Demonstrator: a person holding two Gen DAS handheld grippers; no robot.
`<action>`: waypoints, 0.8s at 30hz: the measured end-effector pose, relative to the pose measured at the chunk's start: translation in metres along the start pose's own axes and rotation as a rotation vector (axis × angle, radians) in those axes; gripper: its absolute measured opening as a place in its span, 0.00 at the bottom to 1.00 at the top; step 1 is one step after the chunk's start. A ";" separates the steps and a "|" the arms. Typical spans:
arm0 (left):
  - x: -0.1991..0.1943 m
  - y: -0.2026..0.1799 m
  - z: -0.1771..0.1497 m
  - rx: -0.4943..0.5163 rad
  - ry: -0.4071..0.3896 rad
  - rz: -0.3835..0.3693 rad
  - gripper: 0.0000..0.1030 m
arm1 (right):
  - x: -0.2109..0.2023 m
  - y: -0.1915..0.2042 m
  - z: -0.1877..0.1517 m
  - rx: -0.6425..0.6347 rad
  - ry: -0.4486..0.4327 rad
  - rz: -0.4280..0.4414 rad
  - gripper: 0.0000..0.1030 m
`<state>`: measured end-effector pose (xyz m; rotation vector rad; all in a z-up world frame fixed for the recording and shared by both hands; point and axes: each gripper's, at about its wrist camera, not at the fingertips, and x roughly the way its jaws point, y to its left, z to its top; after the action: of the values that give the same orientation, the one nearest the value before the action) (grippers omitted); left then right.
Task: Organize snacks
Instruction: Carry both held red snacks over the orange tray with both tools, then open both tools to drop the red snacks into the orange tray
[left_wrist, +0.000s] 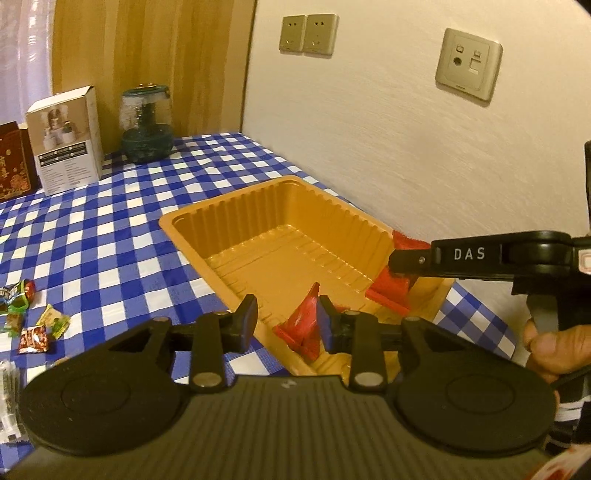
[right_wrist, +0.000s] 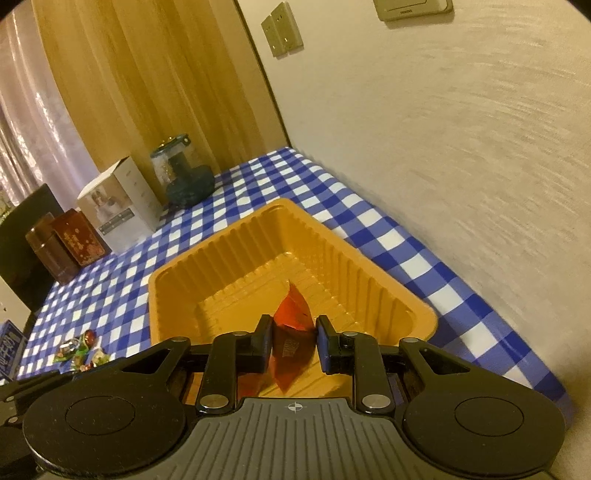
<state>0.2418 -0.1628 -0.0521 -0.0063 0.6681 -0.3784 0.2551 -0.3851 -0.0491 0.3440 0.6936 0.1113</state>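
Two red snack packets show in the left wrist view, both low in the orange tray (left_wrist: 207, 221) at the frame's centre. One red packet (left_wrist: 391, 291) is clamped between the jaws of the right gripper (left_wrist: 397, 260), which reaches in from the right edge; in the right wrist view this packet (right_wrist: 290, 343) fills the gap between the right gripper's (right_wrist: 291, 343) fingers. The other red packet (left_wrist: 303, 325) lies on the tray floor beyond the left gripper (left_wrist: 286, 326), whose jaws stand apart. Loose wrapped snacks (left_wrist: 33, 325) sit on the checked bench (left_wrist: 110, 221) at lower left.
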 end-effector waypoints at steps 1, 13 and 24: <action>-0.002 0.001 0.000 -0.001 0.000 0.001 0.31 | 0.001 0.000 0.001 0.005 0.002 0.007 0.30; -0.036 0.012 -0.014 -0.043 -0.006 0.052 0.36 | -0.032 0.005 -0.005 0.035 -0.059 -0.007 0.69; -0.090 0.014 -0.032 -0.076 -0.014 0.101 0.44 | -0.077 0.052 -0.042 -0.035 -0.024 -0.006 0.69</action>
<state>0.1624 -0.1146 -0.0247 -0.0471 0.6657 -0.2558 0.1698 -0.3409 -0.0141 0.3098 0.6682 0.1133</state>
